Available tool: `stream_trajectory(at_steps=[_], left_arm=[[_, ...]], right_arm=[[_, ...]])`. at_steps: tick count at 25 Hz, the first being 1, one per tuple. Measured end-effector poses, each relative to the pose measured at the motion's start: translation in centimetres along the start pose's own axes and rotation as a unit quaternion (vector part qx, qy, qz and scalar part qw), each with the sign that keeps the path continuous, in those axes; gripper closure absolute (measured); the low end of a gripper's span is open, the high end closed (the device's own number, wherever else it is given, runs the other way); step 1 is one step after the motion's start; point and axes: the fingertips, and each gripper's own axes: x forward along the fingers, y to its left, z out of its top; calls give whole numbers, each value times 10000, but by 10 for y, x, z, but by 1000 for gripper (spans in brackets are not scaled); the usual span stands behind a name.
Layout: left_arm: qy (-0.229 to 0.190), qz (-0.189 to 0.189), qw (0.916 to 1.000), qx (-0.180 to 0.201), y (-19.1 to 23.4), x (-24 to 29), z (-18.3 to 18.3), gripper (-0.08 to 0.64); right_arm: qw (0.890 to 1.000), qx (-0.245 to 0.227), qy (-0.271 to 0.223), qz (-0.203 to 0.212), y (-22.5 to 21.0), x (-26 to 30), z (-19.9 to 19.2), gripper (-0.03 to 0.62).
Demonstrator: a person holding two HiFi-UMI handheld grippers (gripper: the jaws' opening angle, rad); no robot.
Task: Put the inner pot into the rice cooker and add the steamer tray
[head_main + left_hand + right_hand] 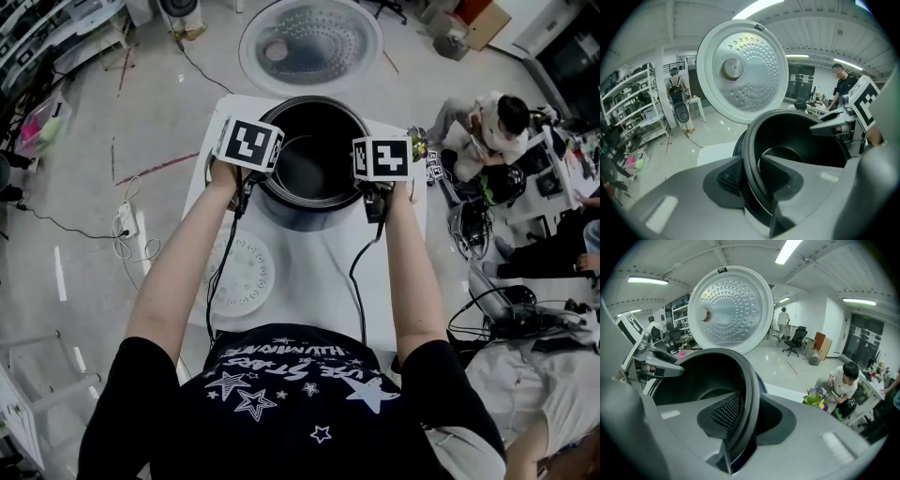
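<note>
Holding the pot (314, 101) by its rim with both grippers, I see it low in the cooker (309, 217) at the far edge of the tabletop (319, 277). The left gripper (752, 178) has its fingers clamped on the rim's left side, one pad outside and one inside. The right gripper (746, 416) pinches the right side the same way. The lid (311, 42) stands open behind the pot. The tray (246, 277) lies by the left edge, and a black cable (221, 267) crosses over it. Flowers (816, 398) sit at the far right corner. A person (492, 127) sits past the right edge.
</note>
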Motion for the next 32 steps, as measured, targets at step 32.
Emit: stream_trajectory(at_steps=[32], left_arm=[[-1696, 1061, 9793, -291, 26, -158, -30, 364]], right_arm=[[9673, -449, -1997, 1497, 118, -105, 42, 262]])
